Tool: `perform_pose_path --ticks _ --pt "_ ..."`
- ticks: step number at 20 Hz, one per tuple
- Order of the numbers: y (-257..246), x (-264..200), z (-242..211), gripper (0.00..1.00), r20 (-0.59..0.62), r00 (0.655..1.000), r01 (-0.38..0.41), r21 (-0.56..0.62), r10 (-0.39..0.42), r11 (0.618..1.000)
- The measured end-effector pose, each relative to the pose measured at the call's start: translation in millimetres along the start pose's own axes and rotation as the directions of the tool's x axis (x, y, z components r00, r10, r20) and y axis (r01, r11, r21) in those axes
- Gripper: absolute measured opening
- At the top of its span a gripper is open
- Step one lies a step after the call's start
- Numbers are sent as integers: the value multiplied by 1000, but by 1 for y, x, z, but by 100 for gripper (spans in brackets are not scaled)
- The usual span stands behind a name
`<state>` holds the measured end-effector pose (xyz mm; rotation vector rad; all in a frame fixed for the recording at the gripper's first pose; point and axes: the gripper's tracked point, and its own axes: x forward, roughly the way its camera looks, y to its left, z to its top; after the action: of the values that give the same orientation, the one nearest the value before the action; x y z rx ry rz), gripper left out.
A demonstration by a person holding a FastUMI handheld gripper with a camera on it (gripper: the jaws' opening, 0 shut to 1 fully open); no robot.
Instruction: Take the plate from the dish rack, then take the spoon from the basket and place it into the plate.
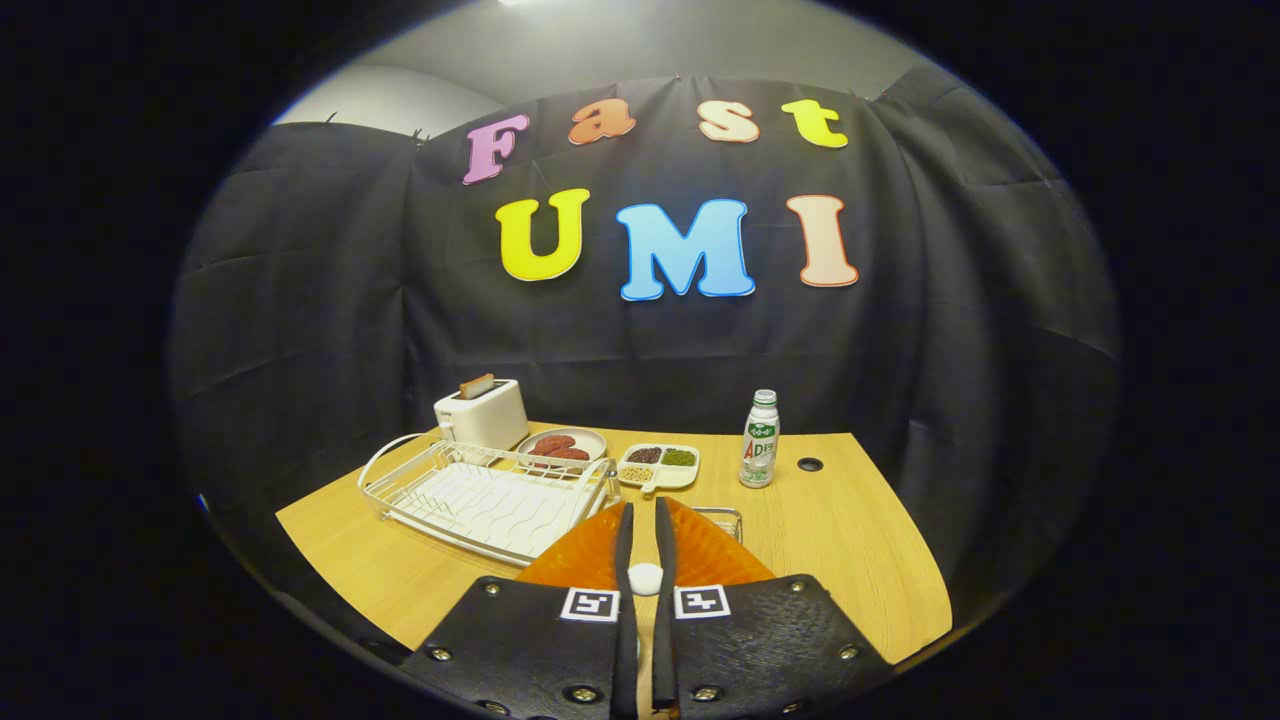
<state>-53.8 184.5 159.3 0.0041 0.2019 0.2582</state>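
- Two fingers of the gripper (645, 540) stand nearly together, clamped on the rim of the orange plate (700, 555); a white spoon end (645, 578), it seems, sits in the narrow gap.
- The plate lies flat on the table (860, 540), just beside the dish rack (480, 495), the wire basket (725, 517) peeking behind it.
- It looks stiff, light and slick, so take it by the rim.
- The spoon's long axis can't be told.
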Motion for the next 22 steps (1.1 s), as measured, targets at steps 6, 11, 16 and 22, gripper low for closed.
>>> perform_pose_path --ticks 6,11,16,22 --pt "41 12 -20 6 -56 993 -104 -15 103 994" --pt "68 21 -35 6 -103 981 -168 -30 164 985" --pt "93 30 -54 6 -153 964 -228 -43 219 973" --pt "113 48 -74 8 -232 937 -279 -40 263 959"
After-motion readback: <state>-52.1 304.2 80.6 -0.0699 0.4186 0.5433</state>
